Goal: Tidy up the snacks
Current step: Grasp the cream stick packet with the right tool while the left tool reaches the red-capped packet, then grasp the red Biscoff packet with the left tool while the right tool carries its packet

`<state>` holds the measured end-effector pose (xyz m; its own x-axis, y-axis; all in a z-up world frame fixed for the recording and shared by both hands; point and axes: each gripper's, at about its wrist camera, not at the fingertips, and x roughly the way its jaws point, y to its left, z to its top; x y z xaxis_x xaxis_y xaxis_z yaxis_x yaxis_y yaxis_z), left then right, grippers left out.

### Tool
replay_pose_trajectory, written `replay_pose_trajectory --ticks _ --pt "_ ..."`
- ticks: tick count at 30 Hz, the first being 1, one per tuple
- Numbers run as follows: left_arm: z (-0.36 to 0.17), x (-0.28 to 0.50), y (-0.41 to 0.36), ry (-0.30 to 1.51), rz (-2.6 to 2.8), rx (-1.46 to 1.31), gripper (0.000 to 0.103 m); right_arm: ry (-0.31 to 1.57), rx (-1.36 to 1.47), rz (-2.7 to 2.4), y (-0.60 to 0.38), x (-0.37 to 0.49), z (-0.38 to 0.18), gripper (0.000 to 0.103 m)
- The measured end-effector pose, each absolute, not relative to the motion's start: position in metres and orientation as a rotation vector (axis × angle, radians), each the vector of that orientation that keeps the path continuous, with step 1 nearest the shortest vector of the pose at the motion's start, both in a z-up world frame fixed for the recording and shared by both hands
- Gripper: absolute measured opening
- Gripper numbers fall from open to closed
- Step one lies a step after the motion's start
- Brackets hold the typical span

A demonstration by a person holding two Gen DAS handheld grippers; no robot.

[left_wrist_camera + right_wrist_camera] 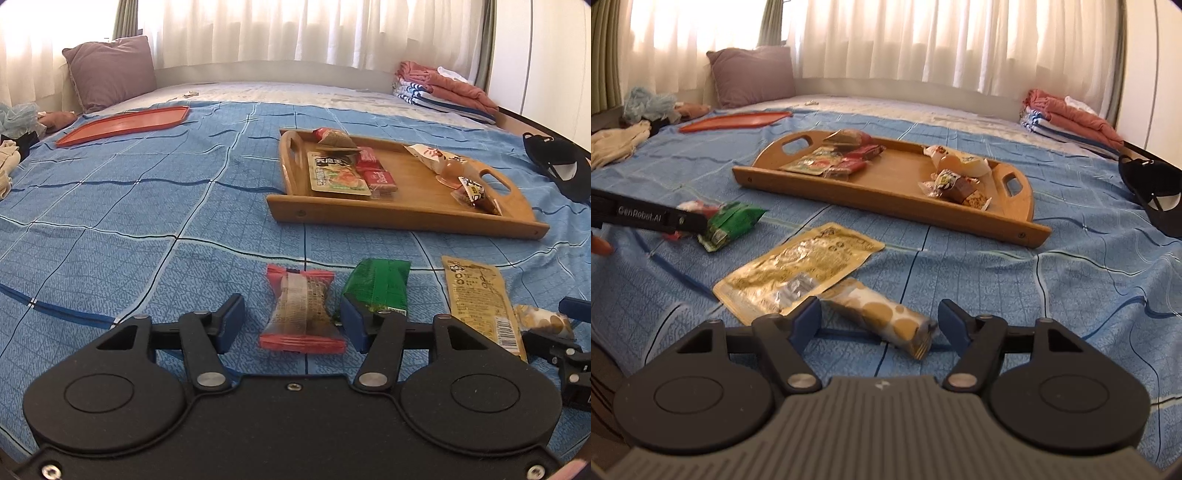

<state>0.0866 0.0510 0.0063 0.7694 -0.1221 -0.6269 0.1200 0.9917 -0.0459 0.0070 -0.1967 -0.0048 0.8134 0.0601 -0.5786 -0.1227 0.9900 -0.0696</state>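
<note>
My left gripper [293, 325] is open, its jaws on either side of a red-ended clear snack packet [301, 308] lying on the blue bedspread. A green packet [376, 286] lies just right of it, and it also shows in the right wrist view [733, 223]. My right gripper [879, 321] is open around a white packet with tan dots [882, 317]. A flat gold pouch [801, 269] lies beside it, and it also shows in the left wrist view [480, 299]. The wooden tray [406, 216] [886, 197] holds several snacks.
An orange tray [125, 123] lies far left on the bed. A purple pillow [110, 70] and folded towels [447, 88] sit at the back. A black cap [1152, 192] lies at the right. Clothes [617, 144] lie at the left edge.
</note>
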Motion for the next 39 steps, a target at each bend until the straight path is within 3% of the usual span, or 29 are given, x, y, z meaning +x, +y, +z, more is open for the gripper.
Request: replay_pose_trajectory --ticks 2,6,7,8,11,14,15,17,26,29,34,37,39 --pt "0.004 0.088 0.053 0.682 -0.122 -0.010 0.064 0.609 -0.105 0.093 -0.196 0.009 -0.005 0.079" --pt "0.002 0.090 0.056 0.676 -0.125 -0.038 0.063 0.621 -0.100 0.092 -0.194 0.011 -0.010 0.078" --pt "0.002 0.088 0.057 0.668 -0.124 -0.048 0.047 0.623 -0.092 0.091 -0.195 0.011 -0.011 0.075" --pt "0.004 0.085 0.059 0.657 -0.130 -0.071 0.032 0.622 -0.080 0.096 -0.195 0.010 -0.011 0.068" --pt "0.010 0.078 0.059 0.641 -0.138 -0.092 0.028 0.614 -0.077 0.099 -0.193 0.005 -0.007 0.046" --pt "0.018 0.071 0.054 0.609 -0.140 -0.045 0.023 0.610 -0.070 0.113 -0.193 0.002 -0.002 0.040" --pt "0.020 0.069 0.052 0.604 -0.142 -0.033 0.023 0.606 -0.072 0.115 -0.193 0.001 -0.001 0.026" --pt "0.024 0.066 0.050 0.600 -0.149 -0.021 0.022 0.607 -0.071 0.111 -0.193 0.000 0.002 0.019" --pt "0.018 0.057 0.051 0.616 -0.136 0.014 0.027 0.587 -0.069 0.088 -0.201 -0.008 0.009 0.025" --pt "0.016 0.055 0.051 0.612 -0.136 0.028 0.031 0.579 -0.082 0.067 -0.203 -0.009 0.010 0.047" --pt "0.004 0.064 0.050 0.669 -0.125 0.040 0.048 0.594 -0.079 0.070 -0.205 -0.005 0.006 0.062" --pt "-0.002 0.069 0.049 0.648 -0.114 0.035 0.048 0.618 -0.095 0.085 -0.201 0.002 -0.001 0.062" --pt "-0.001 0.071 0.047 0.648 -0.121 0.039 0.038 0.617 -0.096 0.078 -0.200 0.007 -0.004 0.062"
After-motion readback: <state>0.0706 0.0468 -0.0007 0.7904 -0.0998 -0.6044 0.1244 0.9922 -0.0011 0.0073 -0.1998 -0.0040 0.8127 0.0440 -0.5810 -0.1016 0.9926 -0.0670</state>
